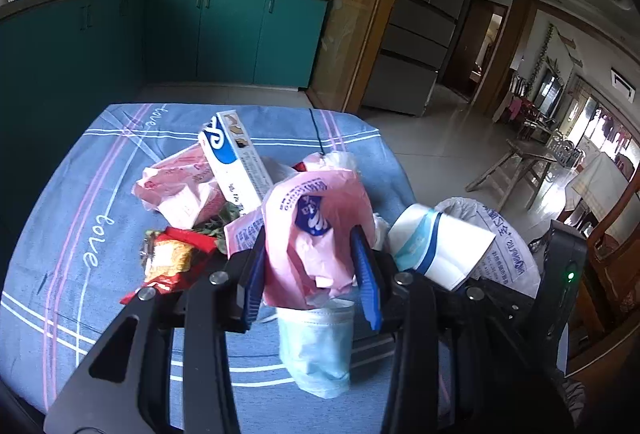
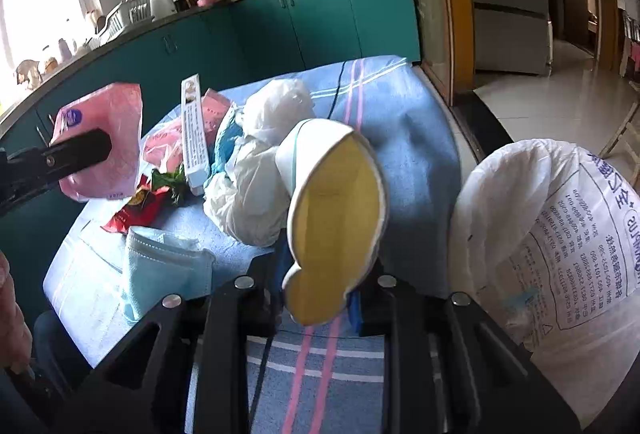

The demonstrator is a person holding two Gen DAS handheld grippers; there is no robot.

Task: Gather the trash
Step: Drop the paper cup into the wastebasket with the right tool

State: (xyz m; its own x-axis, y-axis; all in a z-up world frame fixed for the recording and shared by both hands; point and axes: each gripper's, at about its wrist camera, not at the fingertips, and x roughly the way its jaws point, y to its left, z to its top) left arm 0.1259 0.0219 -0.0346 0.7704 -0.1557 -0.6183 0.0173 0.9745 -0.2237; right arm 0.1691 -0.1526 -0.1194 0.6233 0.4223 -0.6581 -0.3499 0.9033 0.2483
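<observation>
1. The left gripper point(image 1: 316, 266) is raised over the table point(image 1: 72, 161), clamped on a pink plastic bag point(image 1: 316, 234).
2. The right gripper point(image 2: 320, 298), near the table's right edge, pinches a paper cup point(image 2: 336, 218).
3. The tablecloth reads "love".

Blue cloth-covered surface point(image 1: 80, 193) with pink and white stripes and the word "love". On it, close together: light blue face mask point(image 1: 316, 350), red snack wrapper point(image 1: 168, 258), pink packet point(image 1: 180, 189), white and blue box point(image 1: 236, 157) leaning on the pile, crumpled white bag point(image 2: 256, 169), green leaves point(image 2: 172, 181).
</observation>
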